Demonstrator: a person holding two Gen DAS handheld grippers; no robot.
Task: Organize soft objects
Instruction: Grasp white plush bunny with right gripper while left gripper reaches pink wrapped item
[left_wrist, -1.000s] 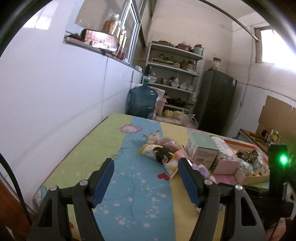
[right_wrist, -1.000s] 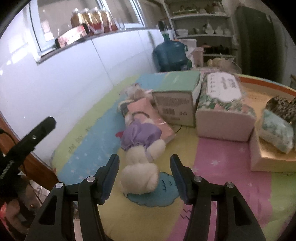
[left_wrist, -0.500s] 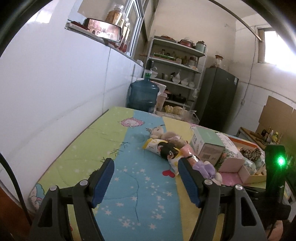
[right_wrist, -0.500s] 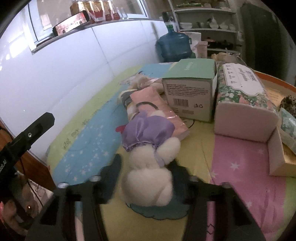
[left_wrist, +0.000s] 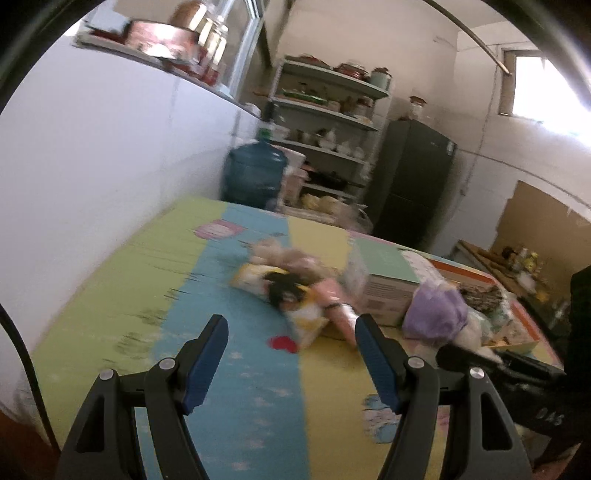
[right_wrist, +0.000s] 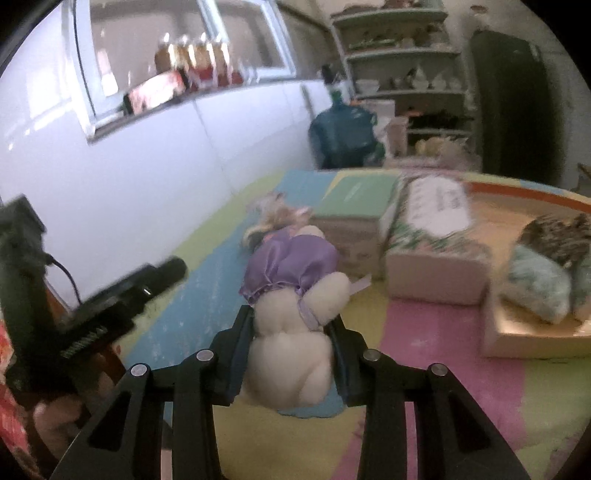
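Note:
A white plush toy in a purple dress (right_wrist: 291, 314) is clamped between the fingers of my right gripper (right_wrist: 293, 325), lifted a little off the colourful mat (right_wrist: 424, 332). It also shows at the right of the left wrist view (left_wrist: 436, 314). My left gripper (left_wrist: 291, 354) is open and empty above the mat (left_wrist: 240, 369). A dark-haired doll in yellow and pink (left_wrist: 295, 295) and a beige plush (left_wrist: 280, 254) lie beyond its fingers.
A green-topped carton (right_wrist: 351, 214), a floral tissue pack (right_wrist: 432, 229) and a cardboard tray (right_wrist: 524, 332) with soft pouches stand on the right. A white wall runs along the left. A water jug (left_wrist: 255, 173), shelves and a dark fridge stand behind the table.
My right gripper has shut on the white plush toy and lifted it. My left gripper has swung, blurring its view, and stays open.

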